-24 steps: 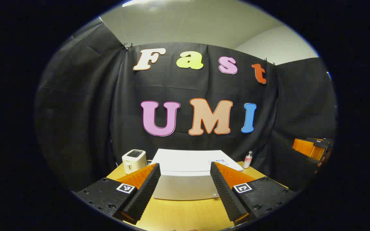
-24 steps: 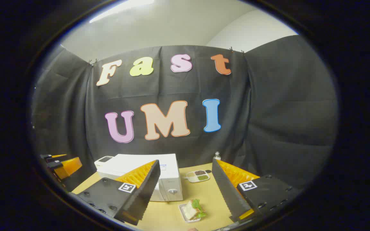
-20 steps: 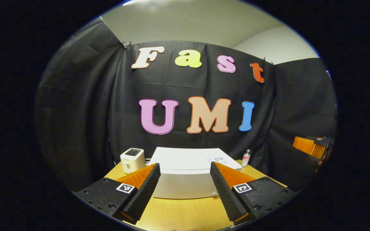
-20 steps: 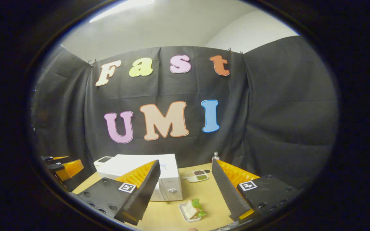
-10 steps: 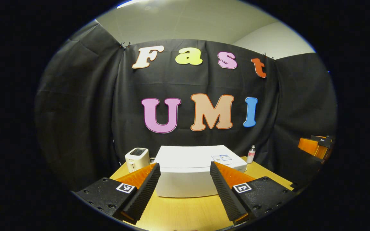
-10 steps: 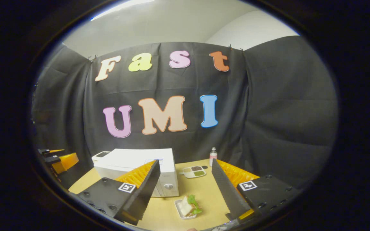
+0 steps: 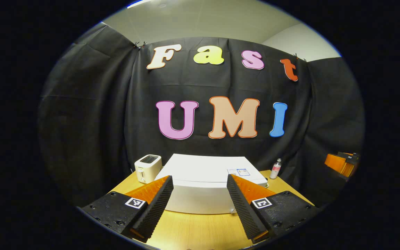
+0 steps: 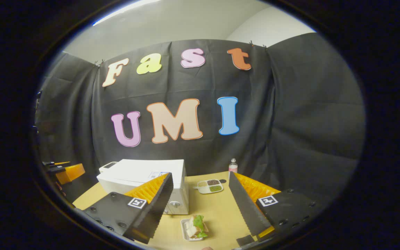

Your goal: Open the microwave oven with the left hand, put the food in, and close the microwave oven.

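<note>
A staged recording booth got up as a kitchen corner: black cloth wall (image 7: 92, 114) draped across the whole middle of the frame, plain ceiling (image 7: 200, 21) showing above it. Low in the frame, a wooden table (image 7: 200, 232) carries a white microwave oven (image 7: 203, 173), a toaster (image 7: 147, 167) at lower left and a small bottle (image 7: 275, 168) at lower right.

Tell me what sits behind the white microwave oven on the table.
Behind the white microwave oven a white toaster stands at its back left corner, and a small clear bottle at its back right. The table directly behind it is hidden by its body.
</note>
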`<state>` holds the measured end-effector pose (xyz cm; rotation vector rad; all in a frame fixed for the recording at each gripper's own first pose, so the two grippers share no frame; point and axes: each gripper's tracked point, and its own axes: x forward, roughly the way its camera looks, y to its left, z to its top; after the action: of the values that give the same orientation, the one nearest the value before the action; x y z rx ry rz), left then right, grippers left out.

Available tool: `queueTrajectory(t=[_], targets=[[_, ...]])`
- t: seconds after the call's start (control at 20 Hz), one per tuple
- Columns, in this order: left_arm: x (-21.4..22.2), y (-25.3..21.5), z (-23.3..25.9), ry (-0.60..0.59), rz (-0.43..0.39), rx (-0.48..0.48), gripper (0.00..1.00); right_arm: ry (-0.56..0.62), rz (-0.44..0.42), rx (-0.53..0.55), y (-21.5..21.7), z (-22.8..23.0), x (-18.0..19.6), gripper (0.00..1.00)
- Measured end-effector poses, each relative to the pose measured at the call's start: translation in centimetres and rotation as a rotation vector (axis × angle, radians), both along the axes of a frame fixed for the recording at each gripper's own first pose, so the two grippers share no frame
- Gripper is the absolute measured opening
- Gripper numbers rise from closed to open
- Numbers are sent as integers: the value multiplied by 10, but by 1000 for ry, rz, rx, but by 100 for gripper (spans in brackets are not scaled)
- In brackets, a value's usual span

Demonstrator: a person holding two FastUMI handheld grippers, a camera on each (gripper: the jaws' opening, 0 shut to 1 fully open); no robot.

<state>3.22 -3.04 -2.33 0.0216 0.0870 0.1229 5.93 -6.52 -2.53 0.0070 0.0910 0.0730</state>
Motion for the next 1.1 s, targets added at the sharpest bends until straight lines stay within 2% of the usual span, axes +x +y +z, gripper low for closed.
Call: queueTrajectory(t=[0.05, 0.1, 0.15, 0.2, 0.25, 0.7, 0.95, 1.1], targets=[[2, -6, -5, 11, -3, 1, 95, 0, 1, 0, -4, -1, 3, 100], [5, -12, -11, 27, -12, 0, 93, 2, -1, -4, -11, -2, 6, 100], [7, -20, -18, 45, -23, -3, 95, 7, -2, -7, -15, -5, 8, 94], [9, -26, -26, 59, -31, -9, 93, 13, -3, -10, -19, -7, 10, 94], [11, -31, -33, 74, -36, -18, 96, 19, -3, -13, -23, -10, 12, 94], [39, -78, -115, 183, -87, -86, 96, 48, -20, 0, -48, -25, 22, 94], [59, -107, -175, 292, -139, -86, 95, 57, -16, 53, -52, -26, 30, 94], [75, -115, -210, 366, -157, -100, 96, 57, -24, 43, -58, -27, 33, 94]])
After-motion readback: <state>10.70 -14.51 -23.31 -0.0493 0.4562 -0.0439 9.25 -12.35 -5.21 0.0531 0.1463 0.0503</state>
